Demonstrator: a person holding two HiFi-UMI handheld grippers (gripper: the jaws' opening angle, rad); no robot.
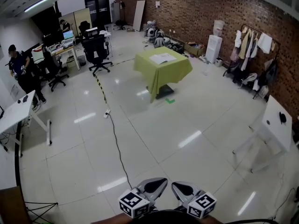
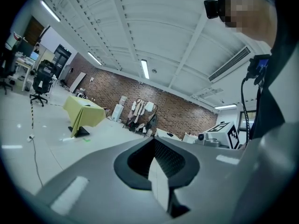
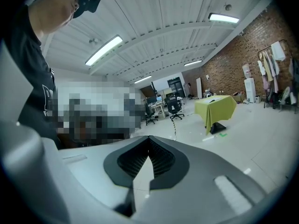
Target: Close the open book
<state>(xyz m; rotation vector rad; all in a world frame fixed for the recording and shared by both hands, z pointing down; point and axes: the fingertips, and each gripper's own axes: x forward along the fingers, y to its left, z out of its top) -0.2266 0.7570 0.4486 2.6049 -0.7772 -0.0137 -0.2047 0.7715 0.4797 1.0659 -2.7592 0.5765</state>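
The open book (image 1: 162, 58) lies flat, pages up, on a table under a yellow-green cloth (image 1: 159, 73) far across the room. My left gripper (image 1: 156, 185) and right gripper (image 1: 183, 188) are held side by side at the bottom of the head view, several metres short of the table. Both are shut with nothing between the jaws. In the left gripper view my left gripper (image 2: 154, 141) tilts up toward the ceiling, with the clothed table (image 2: 84, 115) small at the left. The right gripper (image 3: 149, 139) sees the same table (image 3: 216, 108) at the right.
A black cable (image 1: 114, 143) runs along the tiled floor toward the table. Office chairs (image 1: 96, 52) and desks stand at the back left, where a person (image 1: 18, 69) stands. A white table (image 1: 275, 120) is at the right, a clothes rack (image 1: 254, 45) by the brick wall.
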